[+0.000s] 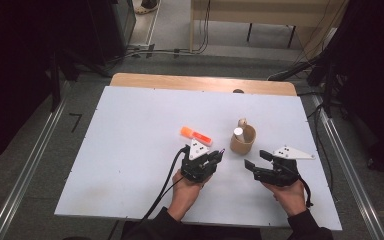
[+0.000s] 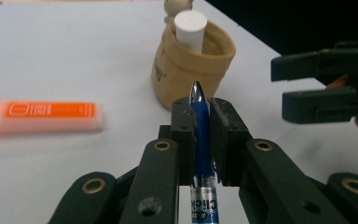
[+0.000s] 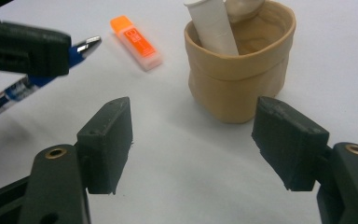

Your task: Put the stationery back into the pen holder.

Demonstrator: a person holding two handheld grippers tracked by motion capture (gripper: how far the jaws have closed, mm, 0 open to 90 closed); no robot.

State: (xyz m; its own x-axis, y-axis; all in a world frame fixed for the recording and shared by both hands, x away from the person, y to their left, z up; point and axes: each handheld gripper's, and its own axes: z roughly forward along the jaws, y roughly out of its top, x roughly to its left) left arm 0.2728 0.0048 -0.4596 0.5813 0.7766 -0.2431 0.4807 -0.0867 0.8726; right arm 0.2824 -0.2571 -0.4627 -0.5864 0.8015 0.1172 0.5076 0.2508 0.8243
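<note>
My left gripper [image 2: 201, 106] is shut on a blue click pen [image 2: 200, 140], whose silver tip points toward a tan pouch-like cup [image 2: 191, 70]. In the high view the left gripper [image 1: 215, 157] sits just left of the cup [image 1: 243, 140]. A white cylinder [image 2: 191, 29] stands inside the cup. My right gripper [image 3: 193, 140] is open, its jaws wide apart, nothing between them, a short way before the cup [image 3: 240, 70]. In the high view the right gripper [image 1: 257, 160] lies right of the left one. An orange highlighter [image 1: 195, 135] lies on the table left of the cup.
The white table top [image 1: 130, 140] has wide free room at the left and back. A wooden edge [image 1: 200, 81] runs along its far side. Cables and dark equipment stand on the floor around the table.
</note>
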